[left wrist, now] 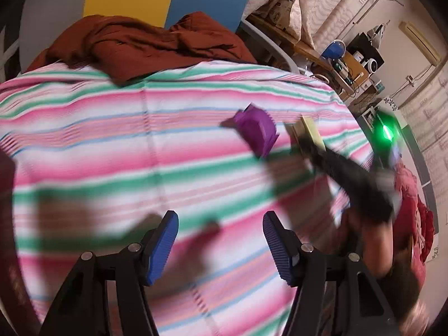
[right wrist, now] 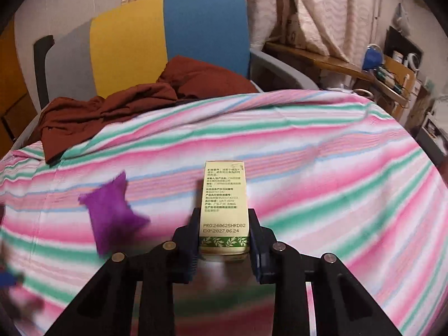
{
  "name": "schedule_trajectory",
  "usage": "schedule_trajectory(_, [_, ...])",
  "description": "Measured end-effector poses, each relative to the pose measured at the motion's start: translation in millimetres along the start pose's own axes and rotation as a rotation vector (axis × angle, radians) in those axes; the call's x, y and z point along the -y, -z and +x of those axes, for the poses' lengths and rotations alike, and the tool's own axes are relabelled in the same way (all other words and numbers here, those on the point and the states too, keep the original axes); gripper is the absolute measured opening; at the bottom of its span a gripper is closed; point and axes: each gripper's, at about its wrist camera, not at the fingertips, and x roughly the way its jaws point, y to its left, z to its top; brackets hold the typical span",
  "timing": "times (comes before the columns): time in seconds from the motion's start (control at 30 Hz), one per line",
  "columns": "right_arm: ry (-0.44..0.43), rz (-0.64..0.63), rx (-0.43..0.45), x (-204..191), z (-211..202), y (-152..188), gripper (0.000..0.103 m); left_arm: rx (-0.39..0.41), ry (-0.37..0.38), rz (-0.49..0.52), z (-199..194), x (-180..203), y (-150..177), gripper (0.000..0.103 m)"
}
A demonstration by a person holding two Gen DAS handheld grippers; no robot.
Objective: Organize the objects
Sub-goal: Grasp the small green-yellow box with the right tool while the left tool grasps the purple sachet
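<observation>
A pale yellow box (right wrist: pixel 224 204) with printed text and a green leafy band sits between the pads of my right gripper (right wrist: pixel 224 224), which is shut on it over the striped bedspread (right wrist: pixel 322 182). A purple pouch (right wrist: pixel 112 218) lies on the spread just left of the box. In the left wrist view the same purple pouch (left wrist: pixel 256 131) lies mid-right, with the yellow box (left wrist: pixel 306 134) and the right gripper (left wrist: pixel 308 142) beside it. My left gripper (left wrist: pixel 221 240) hovers open over the stripes, with nothing between its blue pads (left wrist: pixel 161 249).
A crumpled rust-brown cloth (right wrist: pixel 126 103) lies at the far end of the bed against a yellow and blue headboard (right wrist: pixel 168 36). A cluttered wooden shelf (right wrist: pixel 386 78) and curtains stand at the right. A person in red (left wrist: pixel 414 218) is at the right edge.
</observation>
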Motion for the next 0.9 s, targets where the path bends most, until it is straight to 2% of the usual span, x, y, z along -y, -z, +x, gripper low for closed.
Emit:
schedule_trajectory(0.2, [-0.013,0.109,0.012,21,-16,24,0.030,-0.004,0.023,-0.091,42,25,-41,0.064])
schedule_trajectory(0.43, [0.029,0.092,0.032,15,-16,26,0.030,-0.023,-0.023,-0.139,84,49,-79,0.064])
schedule_trajectory(0.53, [0.035,0.127,0.039,22,-16,27,0.030,-0.025,-0.054,-0.116,99,51,-92,0.064])
schedule_trajectory(0.63, [0.024,0.168,0.043,31,-16,28,0.030,0.028,-0.082,-0.060,99,50,-94,0.063])
schedule_trajectory(0.83, [0.030,0.168,0.038,30,-13,28,0.031,0.079,-0.133,0.077,99,53,-86,0.061])
schedule_trajectory(0.9, [0.040,0.159,0.038,28,-12,28,0.031,0.100,-0.164,0.103,99,56,-82,0.056])
